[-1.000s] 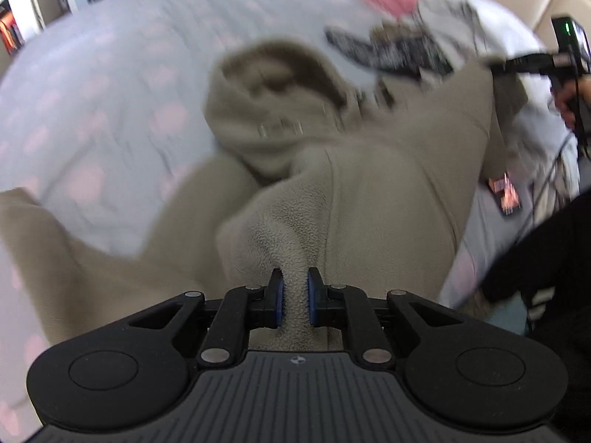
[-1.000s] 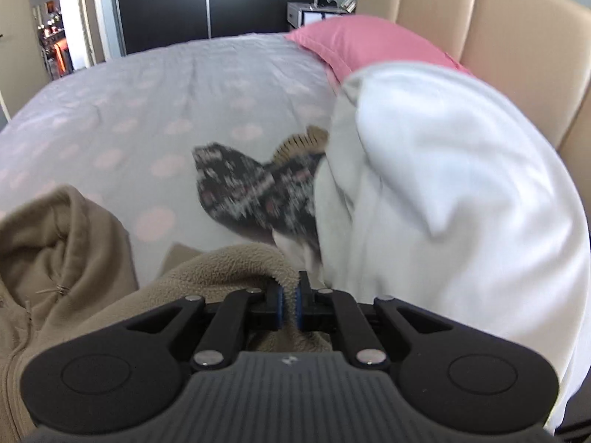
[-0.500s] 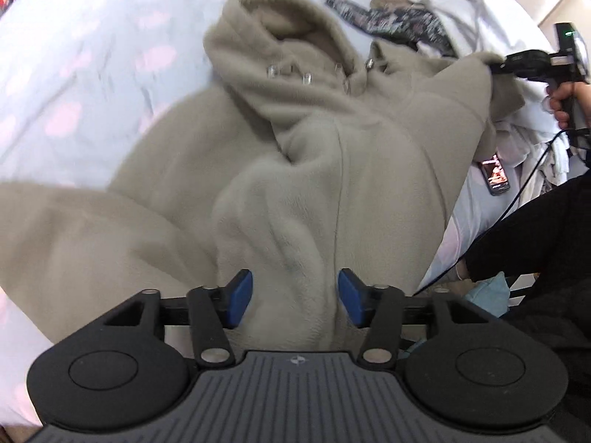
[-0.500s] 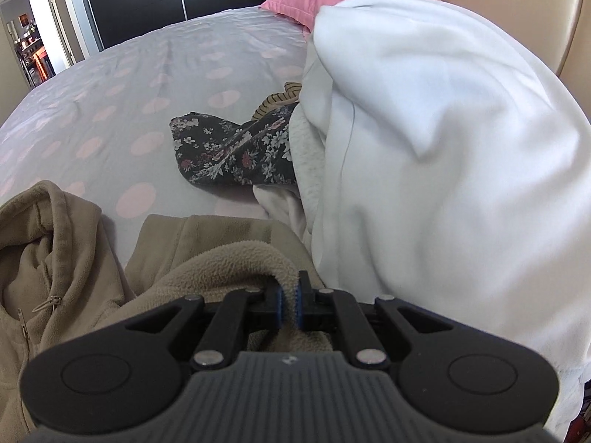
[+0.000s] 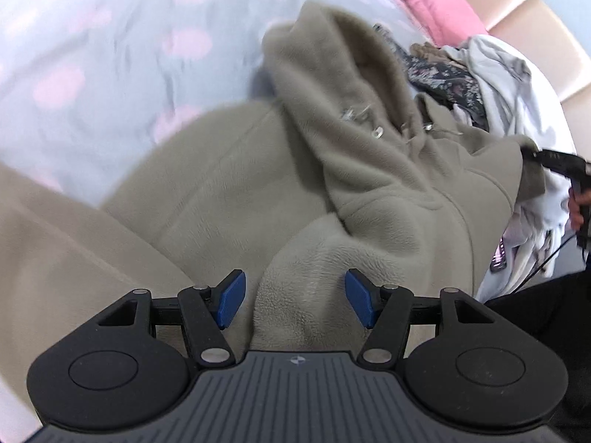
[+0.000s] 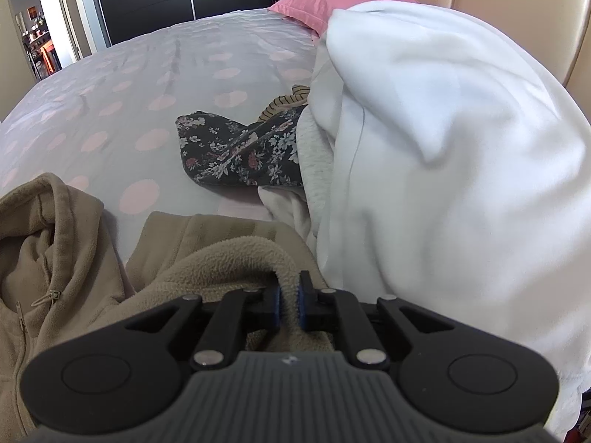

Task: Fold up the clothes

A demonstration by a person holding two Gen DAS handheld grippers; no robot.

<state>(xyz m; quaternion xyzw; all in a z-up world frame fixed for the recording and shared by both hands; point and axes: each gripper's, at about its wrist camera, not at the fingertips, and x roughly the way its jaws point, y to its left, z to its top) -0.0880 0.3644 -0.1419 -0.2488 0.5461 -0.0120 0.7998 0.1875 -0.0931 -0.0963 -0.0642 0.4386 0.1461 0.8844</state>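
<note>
A beige fleece hoodie [image 5: 369, 192] lies spread on the bed, hood toward the far side, zipper and drawstrings showing. My left gripper [image 5: 294, 301] is open just above a raised fold of its fleece, holding nothing. My right gripper [image 6: 288, 301] is shut on an edge of the hoodie [image 6: 229, 258] near its shoulder. The right gripper also shows in the left wrist view [image 5: 554, 160] at the far right, pinching the hoodie's edge.
A white garment pile [image 6: 443, 147] sits right of the hoodie, with a dark floral cloth [image 6: 236, 155] and a striped piece beside it. The bed sheet [image 6: 147, 85] is pale with pink dots. A pink pillow [image 6: 325, 3] and beige headboard lie beyond. A phone [image 5: 498, 258] lies at the bed's edge.
My left gripper has opened and let go of the hoodie's fold, then widened and shifted over the hoodie. My right gripper has stayed shut on the hoodie.
</note>
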